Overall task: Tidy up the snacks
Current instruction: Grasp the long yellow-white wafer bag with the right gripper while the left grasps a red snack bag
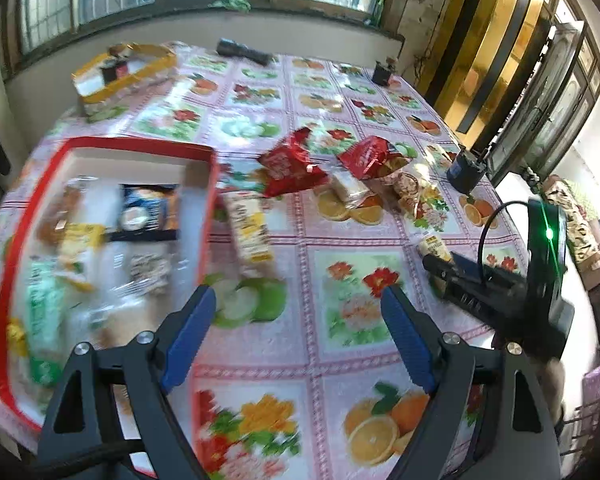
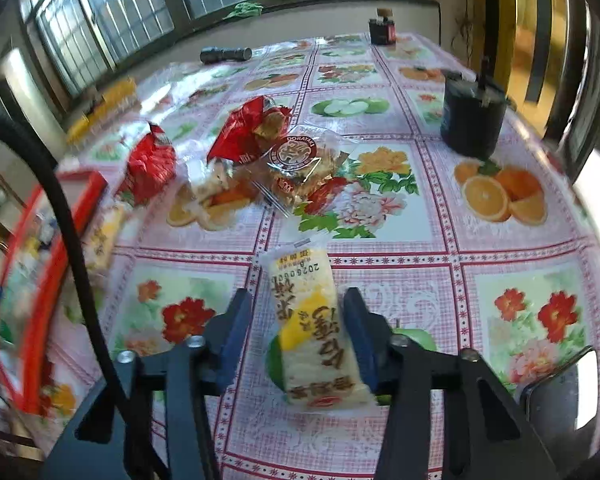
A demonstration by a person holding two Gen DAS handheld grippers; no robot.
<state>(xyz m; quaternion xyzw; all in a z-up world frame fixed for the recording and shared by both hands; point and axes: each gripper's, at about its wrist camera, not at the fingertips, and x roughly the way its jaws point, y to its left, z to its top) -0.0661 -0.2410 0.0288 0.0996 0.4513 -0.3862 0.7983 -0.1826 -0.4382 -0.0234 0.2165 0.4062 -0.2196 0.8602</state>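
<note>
The right gripper (image 2: pixel 298 320) has its blue-padded jaws around a pale, yellow-printed plastic snack packet (image 2: pixel 316 328) that lies lengthwise between them on the fruit-and-flower patterned tablecloth (image 2: pixel 500 280). The right pad touches the packet's edge, while a thin gap seems to remain at the left pad, so I cannot tell whether it is truly clamped. Straight ahead of that gripper sits a loose heap of snacks: a clear-wrapped round dorayaki cake (image 2: pixel 300 160) and two crumpled red foil bags (image 2: pixel 152 164) just left of it. Farther ahead to the right stands a dark cylindrical container (image 2: pixel 472 116).

The left gripper (image 1: pixel 298 304) hangs over bare tablecloth with its jaws wide apart and nothing between them. To its left lies a shallow red-rimmed cardboard box (image 1: pixel 140 146) already filled with assorted wrapped snacks. Just ahead, beside the box's right wall, rests a yellow-and-white snack packet (image 1: pixel 250 228).
</note>
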